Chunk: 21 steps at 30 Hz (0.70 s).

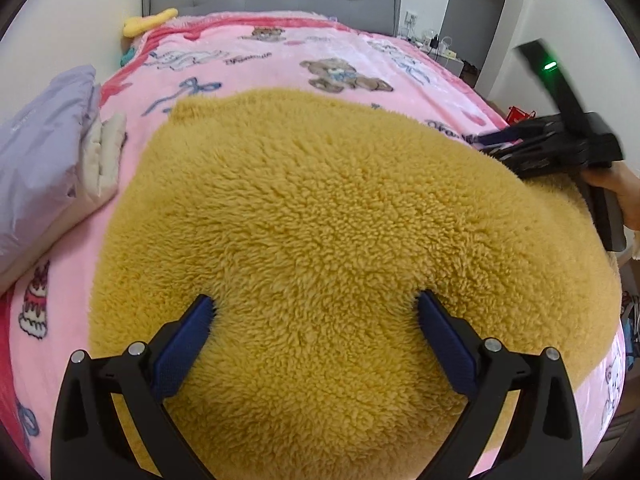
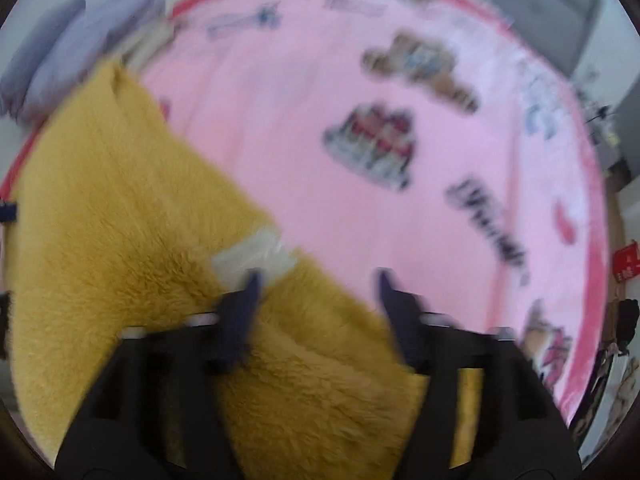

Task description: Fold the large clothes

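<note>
On a bed spread with a pink cartoon-print blanket (image 1: 256,64), the mustard-yellow fleece garment (image 1: 320,208) lies folded in a broad mound, and we hold our left gripper (image 1: 316,304) low over its near part, blue fingers (image 1: 192,336) spread wide with the tips sunk into the pile but pinching nothing. Our right gripper (image 2: 316,280), seen blurred in its own view, hangs at the garment's right edge with its fingers apart and nothing between them. A lavender puffer jacket (image 1: 40,152) lies beside the left edge of the bed.
</note>
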Each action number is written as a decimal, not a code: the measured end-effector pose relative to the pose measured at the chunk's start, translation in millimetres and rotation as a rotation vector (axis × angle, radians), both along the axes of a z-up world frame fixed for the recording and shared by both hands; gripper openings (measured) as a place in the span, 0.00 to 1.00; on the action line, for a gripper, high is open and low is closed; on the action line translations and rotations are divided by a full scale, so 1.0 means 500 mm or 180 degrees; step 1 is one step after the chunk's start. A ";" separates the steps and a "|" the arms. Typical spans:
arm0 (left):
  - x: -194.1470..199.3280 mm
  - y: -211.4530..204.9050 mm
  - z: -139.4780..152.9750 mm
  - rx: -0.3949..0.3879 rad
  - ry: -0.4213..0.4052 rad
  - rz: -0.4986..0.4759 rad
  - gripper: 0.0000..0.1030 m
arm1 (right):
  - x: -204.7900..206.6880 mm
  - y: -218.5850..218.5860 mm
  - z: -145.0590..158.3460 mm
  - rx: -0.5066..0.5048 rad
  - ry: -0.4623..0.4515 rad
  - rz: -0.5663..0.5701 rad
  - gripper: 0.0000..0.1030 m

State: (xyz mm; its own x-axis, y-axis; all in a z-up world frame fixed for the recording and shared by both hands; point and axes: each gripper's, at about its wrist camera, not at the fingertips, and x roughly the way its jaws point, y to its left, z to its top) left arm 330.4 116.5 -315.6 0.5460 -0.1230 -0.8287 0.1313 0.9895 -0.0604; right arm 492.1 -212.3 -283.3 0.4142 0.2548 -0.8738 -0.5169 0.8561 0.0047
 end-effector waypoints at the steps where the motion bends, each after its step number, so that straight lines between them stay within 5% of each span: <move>1: -0.004 -0.002 0.010 0.0018 -0.0053 0.0018 0.96 | -0.018 -0.010 0.030 0.0121 -0.0150 0.0008 0.79; 6: -0.045 -0.019 0.093 -0.0051 -0.0590 -0.0083 0.95 | -0.174 -0.074 0.169 0.0412 -0.1050 0.0047 0.92; 9: -0.039 -0.045 0.098 -0.0038 -0.0453 -0.0379 0.95 | -0.288 -0.088 0.177 0.0238 -0.1222 0.0166 0.92; 15: -0.013 -0.092 0.029 0.0075 0.0015 -0.0733 0.95 | -0.341 -0.112 0.070 0.0038 -0.0717 -0.0137 0.88; 21: 0.015 -0.090 -0.027 -0.0133 0.0389 -0.0711 0.96 | -0.329 -0.149 -0.042 -0.0133 -0.0278 -0.0484 0.91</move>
